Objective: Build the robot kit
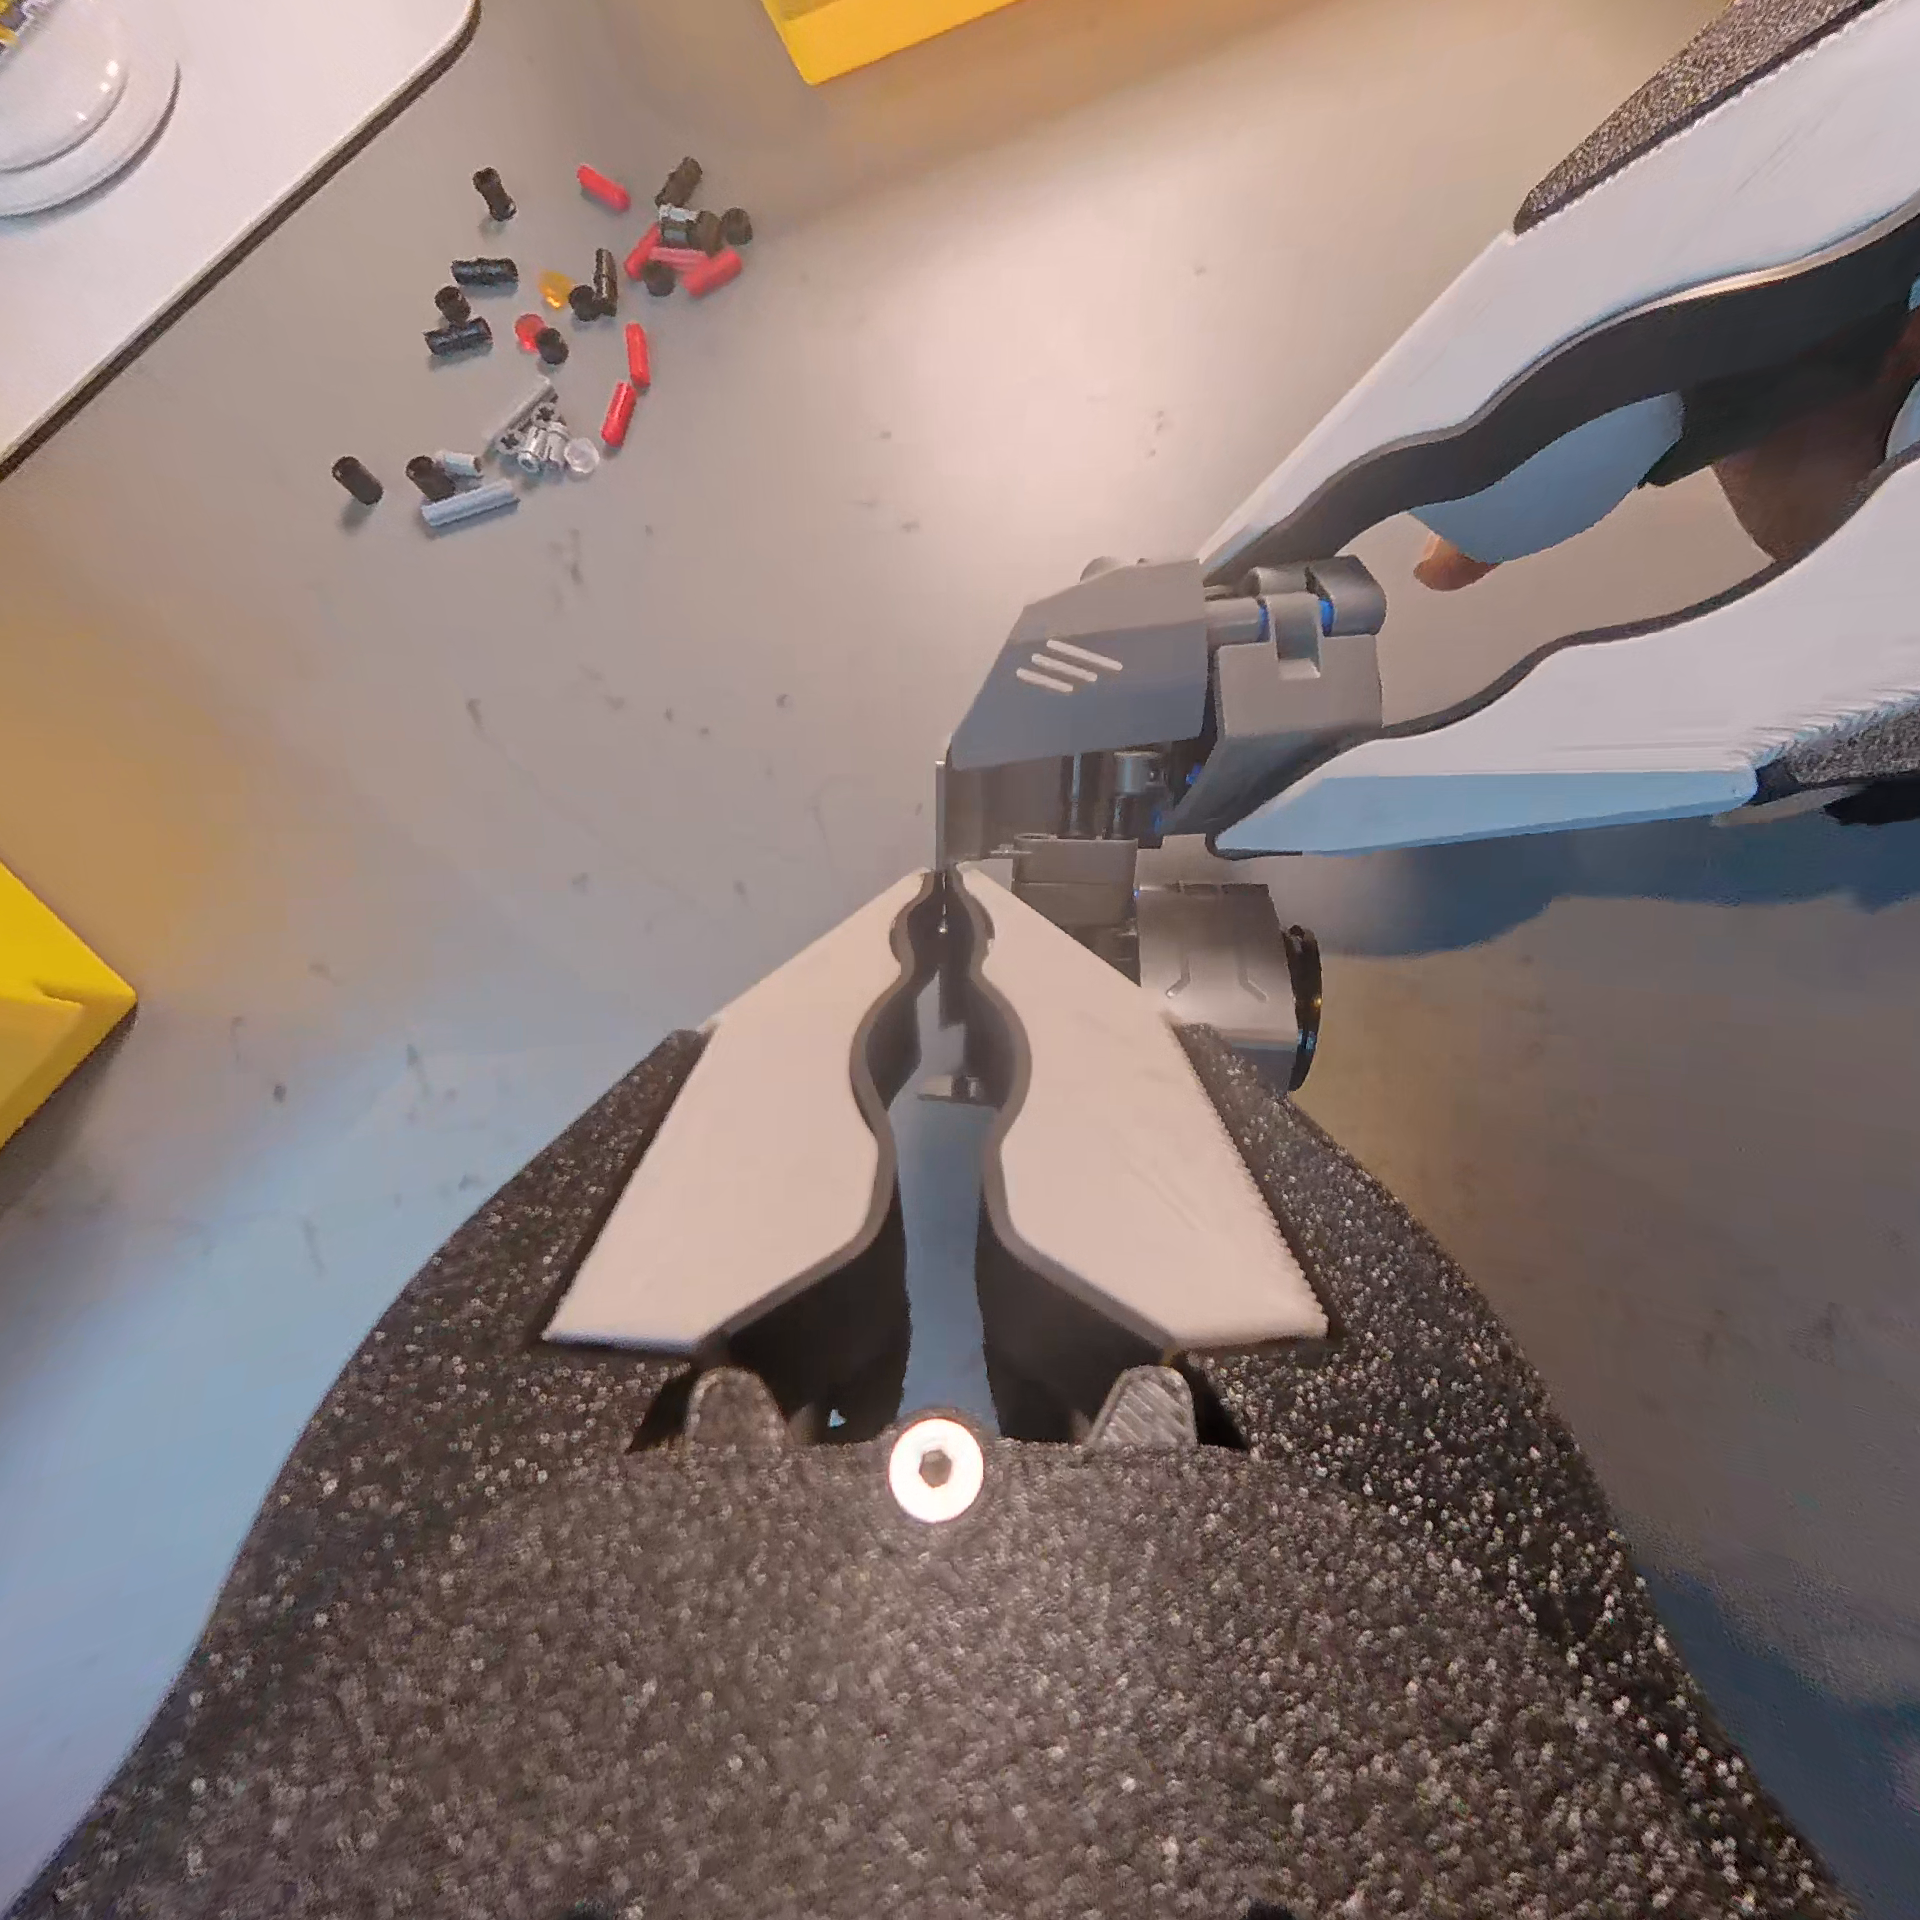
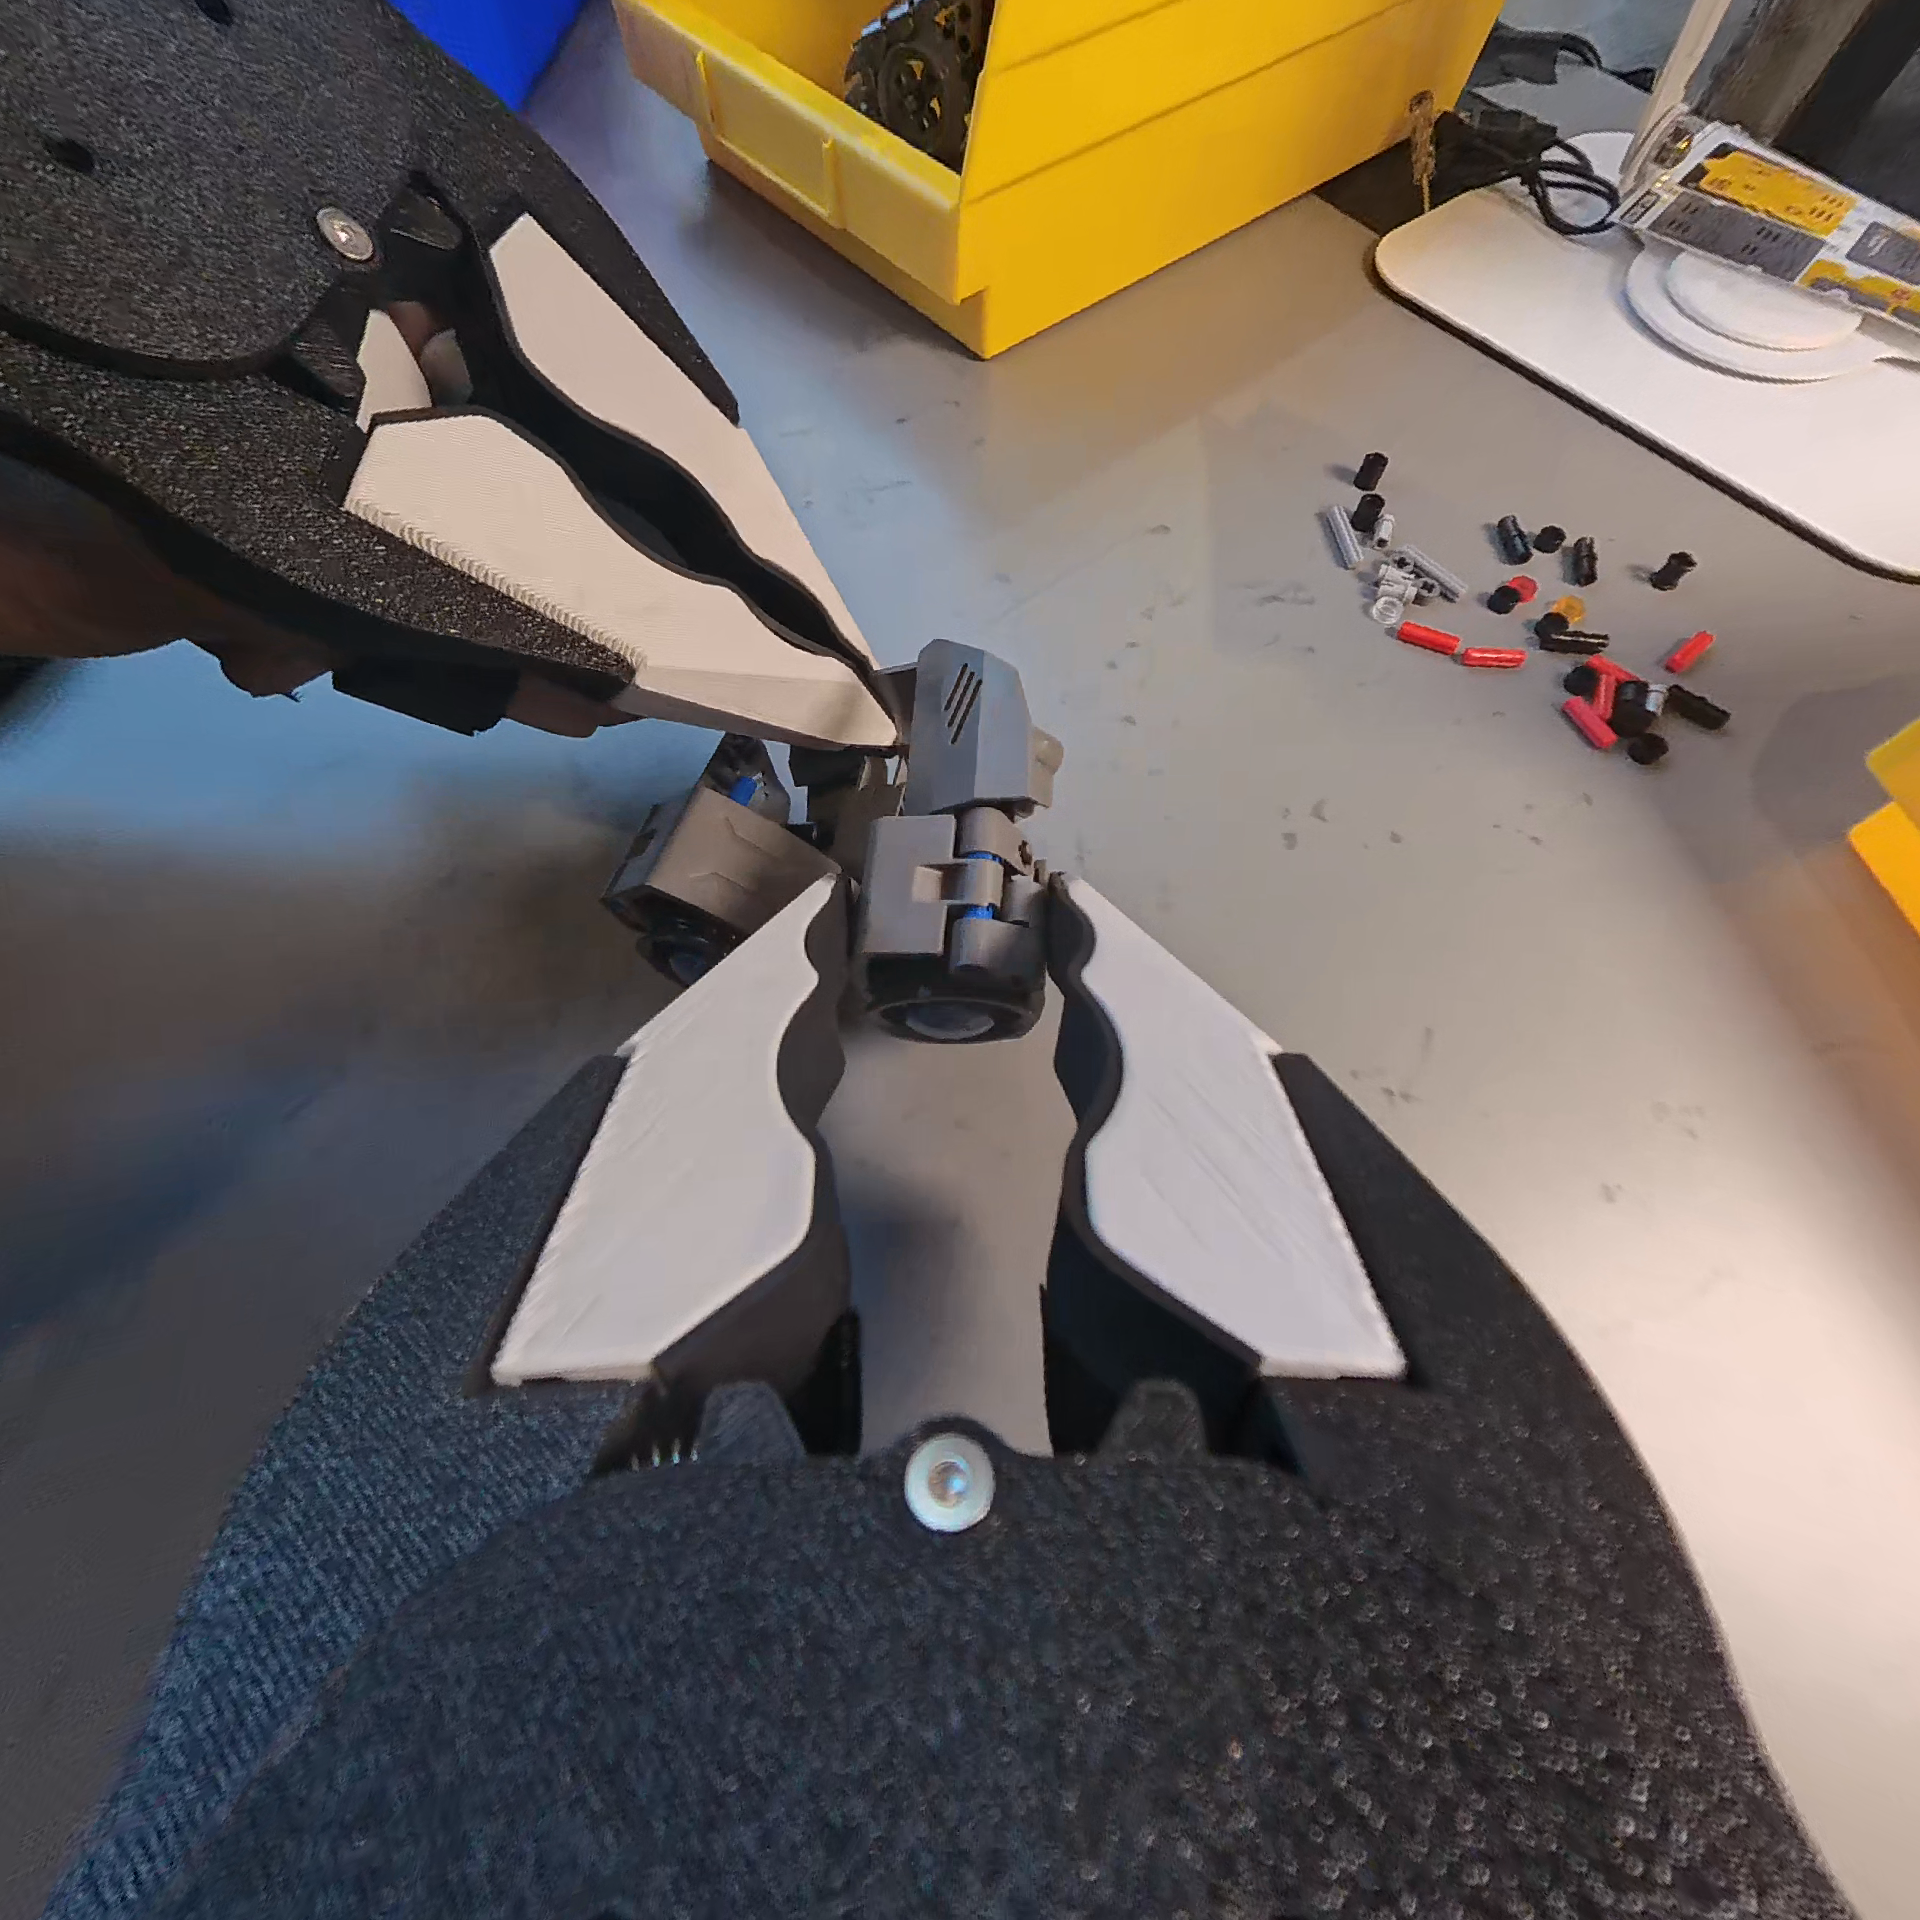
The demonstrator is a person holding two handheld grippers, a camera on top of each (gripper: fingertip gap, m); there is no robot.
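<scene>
A dark grey brick-built vehicle model [image 1: 1091, 665] rests on the grey table, with a sloped panel on top and a wheel hub at its side. My left gripper [image 1: 943, 881] is shut, its tips pinching the thin lower edge of that panel. My right gripper [image 1: 1221, 701] comes in from the upper right and clasps the model's body between both fingers. In the right wrist view the right gripper [image 2: 951, 894] is shut on the model [image 2: 966, 727] around its hinged rear block. The left gripper [image 2: 883, 717] reaches in from the upper left and grips the panel's edge.
A scatter of small black, red and grey pins [image 1: 561, 332] [image 2: 1538, 613] lies on the table. A yellow bin [image 2: 1039, 156] holds black wheels [image 2: 914, 73]. A white mat [image 2: 1662, 343] [image 1: 208, 156] sits beyond. Another yellow bin [image 1: 42, 997] is at the left edge. The grippers' ends are close to 5 cm from one another.
</scene>
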